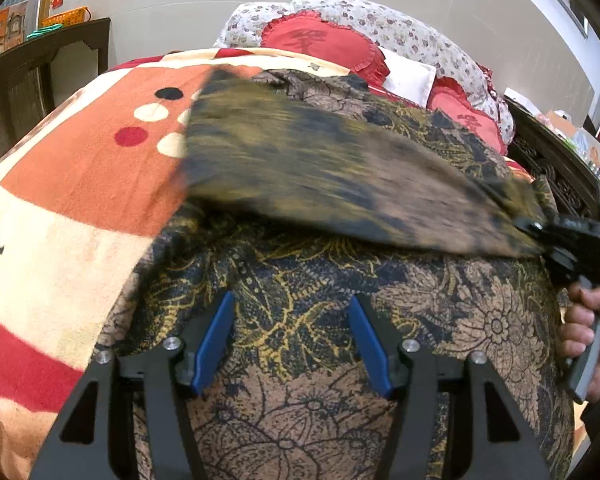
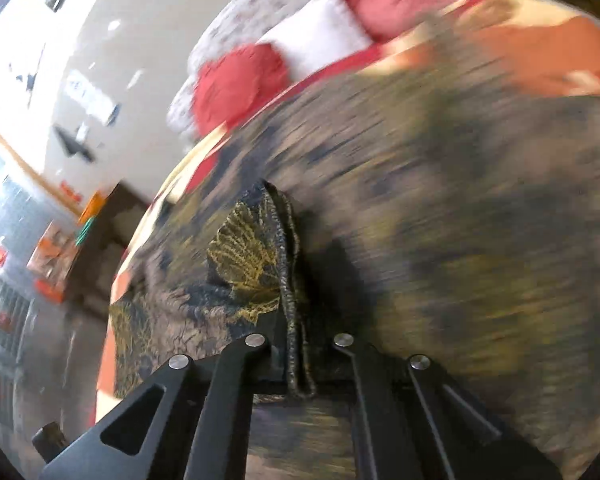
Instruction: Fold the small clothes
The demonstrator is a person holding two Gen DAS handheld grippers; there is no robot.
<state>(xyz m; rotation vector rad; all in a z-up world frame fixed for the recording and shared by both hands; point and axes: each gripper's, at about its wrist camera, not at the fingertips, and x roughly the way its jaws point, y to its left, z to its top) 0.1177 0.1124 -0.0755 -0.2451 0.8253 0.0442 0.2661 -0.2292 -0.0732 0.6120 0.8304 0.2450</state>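
The fold looks to be in its early-to-middle stretch. A dark floral-print garment (image 1: 300, 288), brown and black with yellow linework, lies spread on a bed over an orange, cream and red blanket (image 1: 80, 184), with red ruffled cushions (image 1: 320, 44) and a floral quilt (image 1: 380, 20) heaped at the far end. The right gripper (image 2: 296, 356) is clamped on a gathered edge of the cloth, the hem bunched between its closed jaws, and in the left wrist view that same edge is lifted into a raised flap (image 1: 320, 172) that stretches across above the rest of the garment (it is smeared by motion, as is most of the right wrist view). The person's hand (image 1: 588, 332) grips the right tool's handle at the frame edge. The left gripper (image 1: 292, 340) stands with its blue pads apart, low over the flat near part of the garment and pinching nothing; whether its tips touch the cloth I cannot tell. As I judge it, one fold is under way and not yet laid down; flattening it, any further folds and squaring up remain.
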